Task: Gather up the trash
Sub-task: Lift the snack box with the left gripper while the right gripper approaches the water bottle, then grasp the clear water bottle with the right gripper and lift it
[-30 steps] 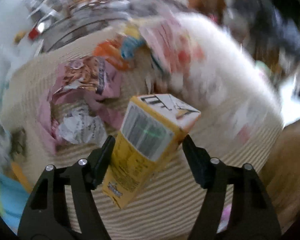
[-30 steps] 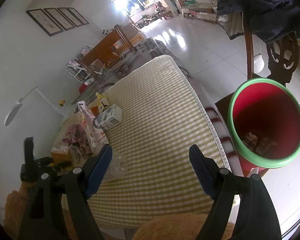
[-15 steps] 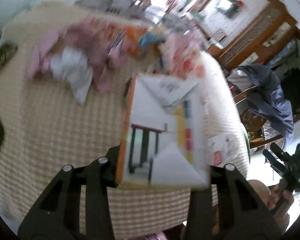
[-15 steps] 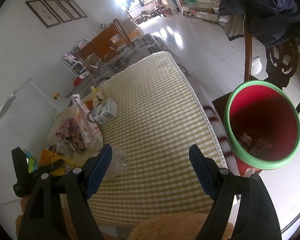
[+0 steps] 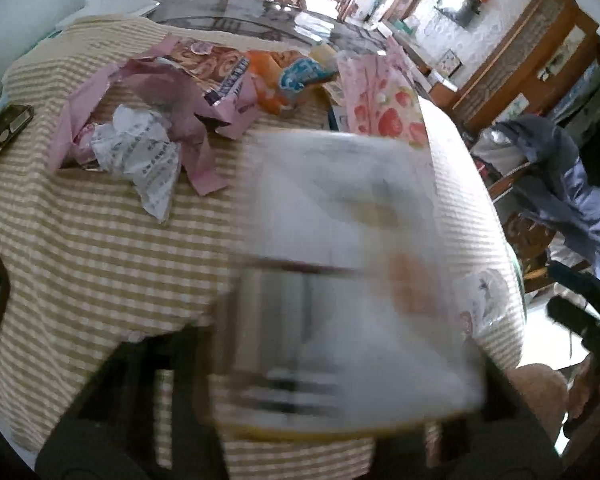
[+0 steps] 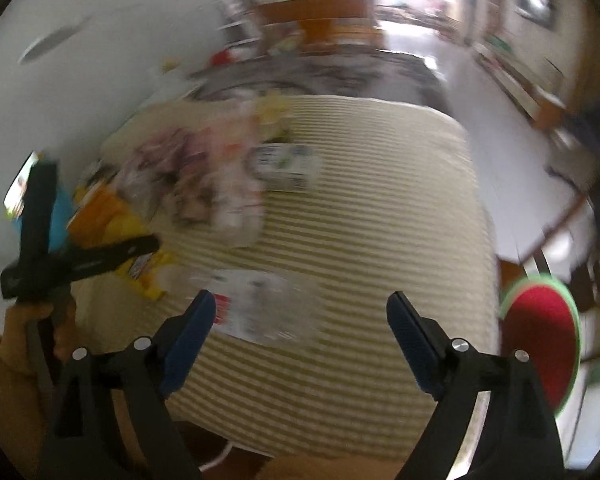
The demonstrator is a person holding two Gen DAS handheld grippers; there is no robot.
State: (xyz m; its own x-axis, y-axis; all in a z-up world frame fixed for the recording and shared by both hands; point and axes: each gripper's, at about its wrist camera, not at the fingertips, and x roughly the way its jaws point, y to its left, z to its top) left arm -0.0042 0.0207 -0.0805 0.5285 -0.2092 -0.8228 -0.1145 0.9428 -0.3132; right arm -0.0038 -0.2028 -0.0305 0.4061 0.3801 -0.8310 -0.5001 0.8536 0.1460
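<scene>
left gripper clamps the drink carton close to its lens — secured for binning. right gripper holds nothing, jaws opening wide above the clear wrapper, probably its next pick.

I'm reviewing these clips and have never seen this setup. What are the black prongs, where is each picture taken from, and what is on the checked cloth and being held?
There is no robot: a person holds a two-finger gripper in each hand, each with a fisheye camera looking along its fingers.

The left wrist view is filled by a blurred carton held close to the lens; the left gripper shows in the right wrist view, clamped on that yellow carton.

The right gripper has blue pads, its jaws are opening, and nothing sits between them. A clear plastic wrapper lies just ahead of it.

On the checked tablecloth lies a heap of pink wrappers and a crumpled paper. A red bin with a green rim stands beside the table.
</scene>
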